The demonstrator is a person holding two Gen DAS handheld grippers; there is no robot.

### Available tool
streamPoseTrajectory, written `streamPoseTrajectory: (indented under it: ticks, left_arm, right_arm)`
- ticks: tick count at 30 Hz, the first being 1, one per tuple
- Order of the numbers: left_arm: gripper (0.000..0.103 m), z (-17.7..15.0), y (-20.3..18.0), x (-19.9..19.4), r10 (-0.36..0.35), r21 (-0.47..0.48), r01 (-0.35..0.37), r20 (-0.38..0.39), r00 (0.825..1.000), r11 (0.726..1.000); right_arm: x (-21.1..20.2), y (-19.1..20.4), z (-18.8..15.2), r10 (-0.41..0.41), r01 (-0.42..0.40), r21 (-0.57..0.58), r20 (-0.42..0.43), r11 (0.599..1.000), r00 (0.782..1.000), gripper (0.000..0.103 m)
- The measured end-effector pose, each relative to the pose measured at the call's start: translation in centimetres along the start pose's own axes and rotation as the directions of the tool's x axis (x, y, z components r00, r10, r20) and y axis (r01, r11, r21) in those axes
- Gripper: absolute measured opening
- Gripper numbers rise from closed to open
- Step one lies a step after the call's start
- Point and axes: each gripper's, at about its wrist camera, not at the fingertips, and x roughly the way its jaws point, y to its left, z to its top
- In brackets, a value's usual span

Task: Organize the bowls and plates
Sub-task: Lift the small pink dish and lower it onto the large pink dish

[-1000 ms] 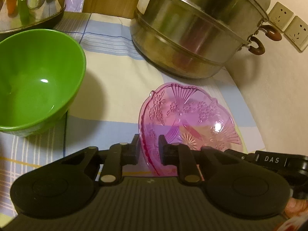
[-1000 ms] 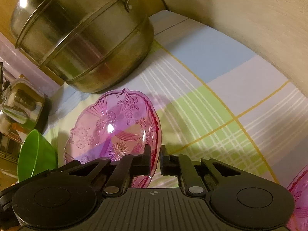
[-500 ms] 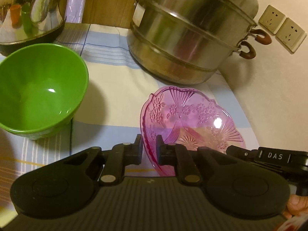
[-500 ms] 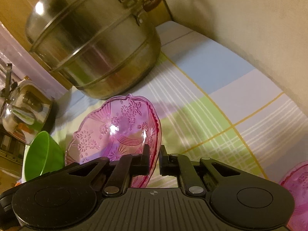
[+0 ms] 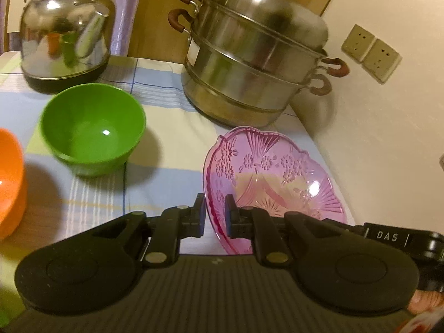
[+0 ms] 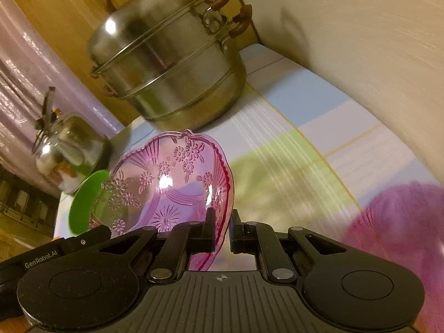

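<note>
two grippers share one load: my left gripper (image 5: 215,212) and right gripper (image 6: 222,229) each pinch opposite rims of the pink pressed-glass floral dish (image 5: 273,179), keeping it level above the checked surface (image 5: 172,149).

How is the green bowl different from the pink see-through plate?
The green bowl is plain, solid and deep; the pink plate is see-through, shallow, with pressed flowers and a wavy rim. The green bowl sits on the tablecloth, untouched; the pink plate is tilted, gripped at opposite rims by the left gripper and the right gripper. Both are empty.
</note>
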Motion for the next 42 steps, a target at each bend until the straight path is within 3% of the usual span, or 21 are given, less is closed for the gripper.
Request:
streamPoseTrajectory:
  ticks: [11,18,28,42]
  left_arm:
    - [0.012,-6.0,-0.5,-8.5,0.007,-0.023,-0.007,0.016,1.0,1.0]
    - [0.012,-10.0,0.0,-11.5,0.048,-0.035,-0.047,0.009,0.999,0.998]
    - [0.012,-13.7,1.1,-12.5,0.056,-0.065,-0.056,-0.004,0.998,0.996]
    - [0.012,-15.2,2.7,-9.9,0.078,-0.077,-0.082,-0.052,0.996,0.994]
  right_arm:
    - [-8.1,1.2,-6.6,0.0,0.0,-0.043,0.004,0.999,1.0,0.009]
    - [-10.5,1.8,-10.4,-0.005,0.005,-0.08,0.002,0.997,1.0,0.009]
    - [-11.1,1.5,-13.6,-0.017,0.016,-0.13,-0.002,0.991,1.0,0.009]
    - [-8.4,0.7,-15.3,-0.047,0.04,-0.161,-0.041,0.986,0.998,0.009]
